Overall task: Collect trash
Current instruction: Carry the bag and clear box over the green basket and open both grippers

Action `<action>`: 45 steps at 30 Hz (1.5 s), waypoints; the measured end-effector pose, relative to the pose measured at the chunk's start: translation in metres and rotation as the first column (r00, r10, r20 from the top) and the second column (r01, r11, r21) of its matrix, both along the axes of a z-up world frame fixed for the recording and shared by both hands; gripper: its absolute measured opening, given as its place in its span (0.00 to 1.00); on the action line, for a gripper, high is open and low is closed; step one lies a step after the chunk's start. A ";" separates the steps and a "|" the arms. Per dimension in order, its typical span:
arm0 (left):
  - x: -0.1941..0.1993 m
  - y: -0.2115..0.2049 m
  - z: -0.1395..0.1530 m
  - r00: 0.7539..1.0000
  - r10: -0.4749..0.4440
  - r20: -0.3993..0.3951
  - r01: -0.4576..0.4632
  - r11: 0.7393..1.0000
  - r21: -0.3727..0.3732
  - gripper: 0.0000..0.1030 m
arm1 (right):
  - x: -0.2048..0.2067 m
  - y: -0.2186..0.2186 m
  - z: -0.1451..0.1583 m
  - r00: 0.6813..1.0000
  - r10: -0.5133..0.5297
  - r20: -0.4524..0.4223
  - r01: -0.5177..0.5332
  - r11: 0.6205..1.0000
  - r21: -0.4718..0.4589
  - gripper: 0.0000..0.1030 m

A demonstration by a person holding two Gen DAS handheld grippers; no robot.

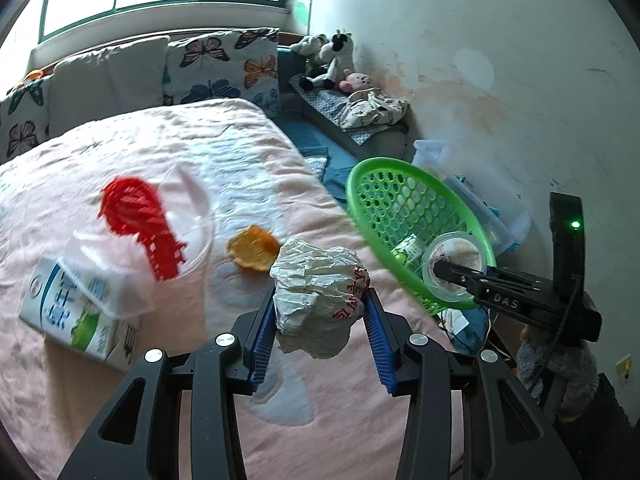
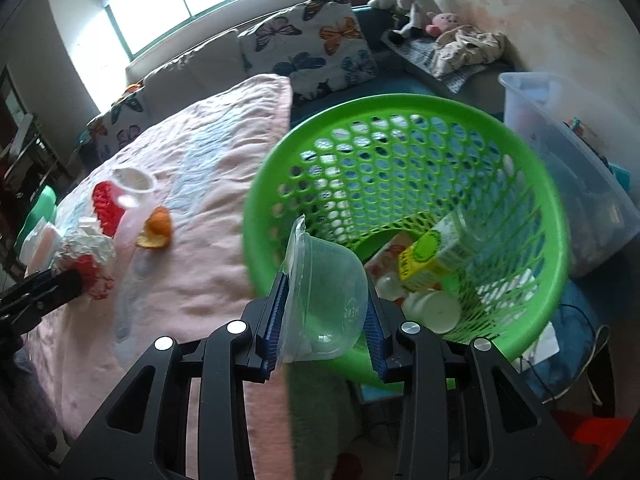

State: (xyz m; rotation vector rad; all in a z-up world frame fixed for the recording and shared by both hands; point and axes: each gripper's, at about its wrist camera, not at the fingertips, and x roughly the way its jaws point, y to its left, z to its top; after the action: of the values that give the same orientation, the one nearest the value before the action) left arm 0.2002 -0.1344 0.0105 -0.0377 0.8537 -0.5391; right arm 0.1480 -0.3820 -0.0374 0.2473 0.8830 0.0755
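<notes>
My left gripper point(image 1: 322, 304) is shut on a crumpled white paper wrapper point(image 1: 320, 280) with red print, held above the pink bed. It also shows in the right wrist view point(image 2: 86, 256). My right gripper point(image 2: 326, 300) is shut on a clear plastic bowl point(image 2: 328, 292), held at the near rim of the green basket point(image 2: 556, 216). In the left wrist view the bowl point(image 1: 454, 266) sits over the basket point(image 1: 360, 176). On the bed lie an orange peel point(image 1: 252, 250), a red mesh net point(image 1: 136, 216), a clear plastic cup point(image 1: 196, 216) and a milk carton point(image 1: 76, 312).
The basket holds a yellow-green carton point(image 2: 432, 256) and a small white cup point(image 2: 436, 312). A clear storage bin point(image 2: 572, 152) stands right of the basket. Butterfly pillows point(image 1: 224, 68) line the bed's far end. Plush toys point(image 1: 332, 60) sit on a bench by the wall.
</notes>
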 end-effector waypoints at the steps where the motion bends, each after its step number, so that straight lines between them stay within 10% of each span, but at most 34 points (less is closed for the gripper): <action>1: 0.001 -0.004 0.002 1.000 -0.007 0.004 0.007 1.000 0.001 0.40 | 0.001 -0.004 0.000 1.000 -0.007 -0.001 0.007 1.000 -0.002 0.36; 15: 0.015 -0.044 0.012 0.998 -0.069 0.015 0.068 0.998 0.016 0.40 | 0.009 -0.029 -0.008 0.998 -0.060 -0.017 0.060 0.998 0.012 0.37; 31: 0.033 -0.102 0.006 0.988 -0.155 -0.022 0.155 0.988 0.019 0.40 | -0.013 -0.050 0.006 0.994 -0.104 0.031 0.103 0.994 0.027 0.67; 45: 0.042 -0.145 -0.017 0.977 -0.203 -0.073 0.206 0.978 0.036 0.52 | -0.034 -0.074 0.004 0.984 -0.179 0.021 0.178 0.983 0.046 0.74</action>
State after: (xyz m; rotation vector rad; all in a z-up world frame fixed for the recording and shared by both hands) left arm 0.2423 -0.2794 -0.0066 0.0723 0.9418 -0.7155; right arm 0.1141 -0.4556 -0.0335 0.3653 0.8311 -0.0683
